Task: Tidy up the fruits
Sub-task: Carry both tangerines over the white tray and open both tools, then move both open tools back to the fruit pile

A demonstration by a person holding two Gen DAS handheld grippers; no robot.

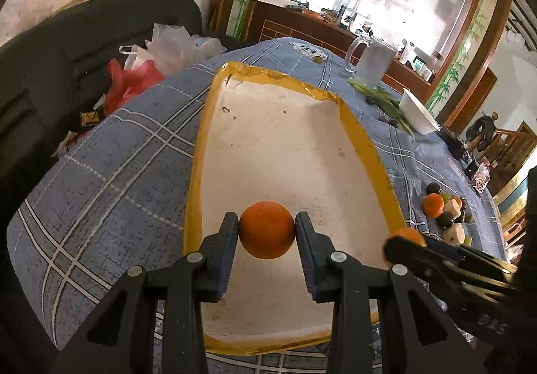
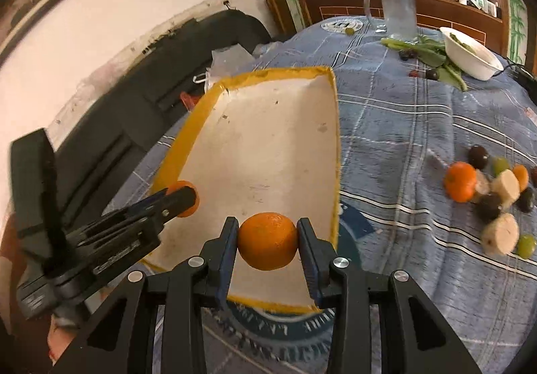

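My left gripper (image 1: 267,228) is shut on an orange mandarin (image 1: 267,229), held above the near part of a white tray with a yellow taped rim (image 1: 198,152). My right gripper (image 2: 268,236) is shut on a second mandarin (image 2: 268,241) over the tray's near right corner (image 2: 336,172). Each gripper shows in the other's view: the right one (image 1: 402,241) at the tray's right rim, the left one (image 2: 183,198) at its left rim. A pile of fruit (image 2: 493,193) lies on the blue checked cloth to the right: another mandarin (image 2: 460,181), dark plums, green grapes, pale chunks.
A glass jug (image 2: 396,10), a white bowl (image 2: 471,53) and green leaves (image 2: 433,55) with a few dark fruits stand at the table's far side. Plastic bags (image 1: 144,72) lie on a dark sofa (image 1: 84,48) to the left of the table.
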